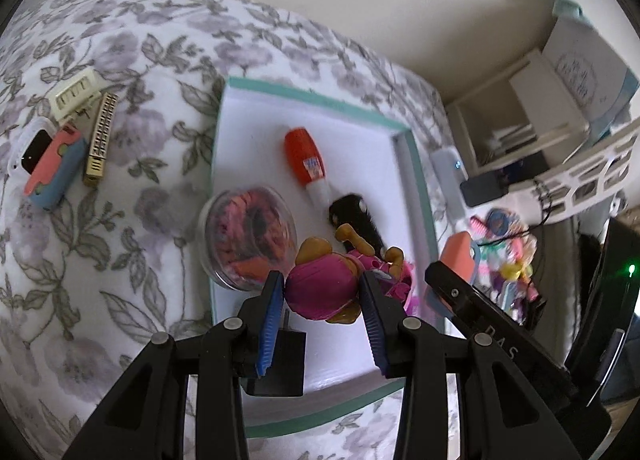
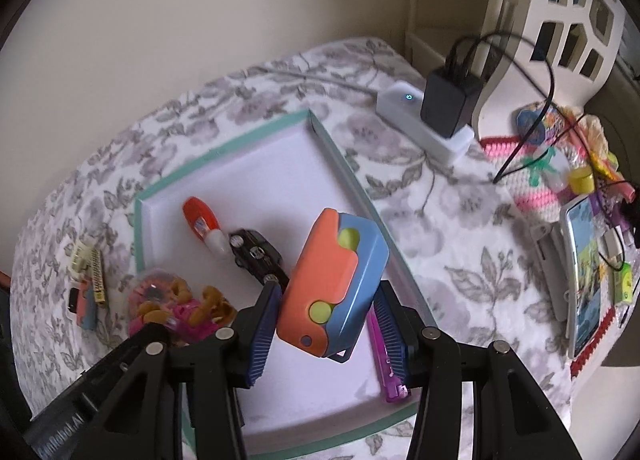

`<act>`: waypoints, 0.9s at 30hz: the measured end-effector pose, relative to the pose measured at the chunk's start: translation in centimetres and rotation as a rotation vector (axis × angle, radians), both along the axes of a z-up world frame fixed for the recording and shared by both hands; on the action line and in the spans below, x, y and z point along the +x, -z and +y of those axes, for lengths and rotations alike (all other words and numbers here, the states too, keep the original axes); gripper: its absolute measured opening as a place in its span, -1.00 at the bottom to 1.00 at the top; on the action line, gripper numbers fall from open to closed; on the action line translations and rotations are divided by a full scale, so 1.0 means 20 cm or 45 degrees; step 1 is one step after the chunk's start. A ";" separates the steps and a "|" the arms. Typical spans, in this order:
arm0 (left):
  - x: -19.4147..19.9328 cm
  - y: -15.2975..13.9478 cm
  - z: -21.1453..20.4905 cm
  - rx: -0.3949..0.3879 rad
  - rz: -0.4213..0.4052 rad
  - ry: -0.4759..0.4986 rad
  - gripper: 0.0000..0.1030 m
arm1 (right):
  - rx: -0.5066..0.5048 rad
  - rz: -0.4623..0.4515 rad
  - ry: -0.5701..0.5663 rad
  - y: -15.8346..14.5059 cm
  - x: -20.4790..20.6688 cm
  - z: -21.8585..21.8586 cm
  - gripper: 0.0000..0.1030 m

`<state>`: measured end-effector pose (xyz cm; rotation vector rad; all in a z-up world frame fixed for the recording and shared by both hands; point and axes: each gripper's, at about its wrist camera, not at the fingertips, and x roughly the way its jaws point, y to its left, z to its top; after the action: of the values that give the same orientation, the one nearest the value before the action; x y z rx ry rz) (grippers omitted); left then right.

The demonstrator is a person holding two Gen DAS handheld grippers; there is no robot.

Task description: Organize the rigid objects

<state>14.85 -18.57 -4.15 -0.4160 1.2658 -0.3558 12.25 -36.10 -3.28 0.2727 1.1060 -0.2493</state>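
Left tool (image 1: 322, 296) closed on a pink-and-tan plastic toy figure (image 1: 320, 288), blue ribbed pads pressing its round body from either side; the figure hangs low over the near part of a shallow white tray with a teal rim (image 1: 320, 98), likely so it can be set down inside rather than dropped. Right tool (image 2: 328, 324) clamped on an orange-and-blue plastic block toy with yellow-green buttons (image 2: 334, 284), held tilted above the tray's near right part, apparently waiting its turn over the same container. Already lying in the tray: an orange bottle with a white cap (image 1: 306, 162) toward the middle, a black toy car (image 1: 354, 220) just beside the cap, a purple translucent pen-like item (image 2: 386, 368) along the near right wall, and a round clear container of pink and orange pieces (image 1: 250, 236) overlapping the left rim. The tray seems to be the collecting place, so the task reads as well under way. Still outside on the floral-print cloth (image 1: 120, 220), far left: a cream comb-like clip (image 1: 76, 94), a gold ribbed bar (image 1: 100, 138), and a second orange-and-blue block (image 1: 56, 168) touching one another in a small heap. To the right, off the tray, a white power strip with a black adapter (image 2: 448, 104) and a knitted pink mat of small clutter (image 2: 540, 176); whether that counts as part of the job I cannot tell.
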 end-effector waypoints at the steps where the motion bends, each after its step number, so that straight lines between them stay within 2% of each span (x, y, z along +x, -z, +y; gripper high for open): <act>1: 0.00 0.01 -0.02 0.016 0.005 0.011 -0.22 | 0.002 0.011 0.001 0.01 0.00 0.00 -0.01; 8: -0.01 0.06 -0.07 0.085 0.026 0.053 -0.22 | 0.022 0.067 0.001 0.10 0.03 -0.02 -0.01; 18: -0.02 0.11 -0.10 0.129 0.049 0.073 -0.22 | 0.002 0.134 -0.008 0.16 0.04 -0.01 0.00; 27: -0.01 0.12 -0.10 0.156 0.069 0.071 -0.20 | -0.009 0.127 -0.008 0.14 0.05 0.00 0.01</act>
<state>14.70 -20.64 -6.57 -0.2880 1.3466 -0.3144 13.24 -36.13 -6.16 0.2526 1.2040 -0.2635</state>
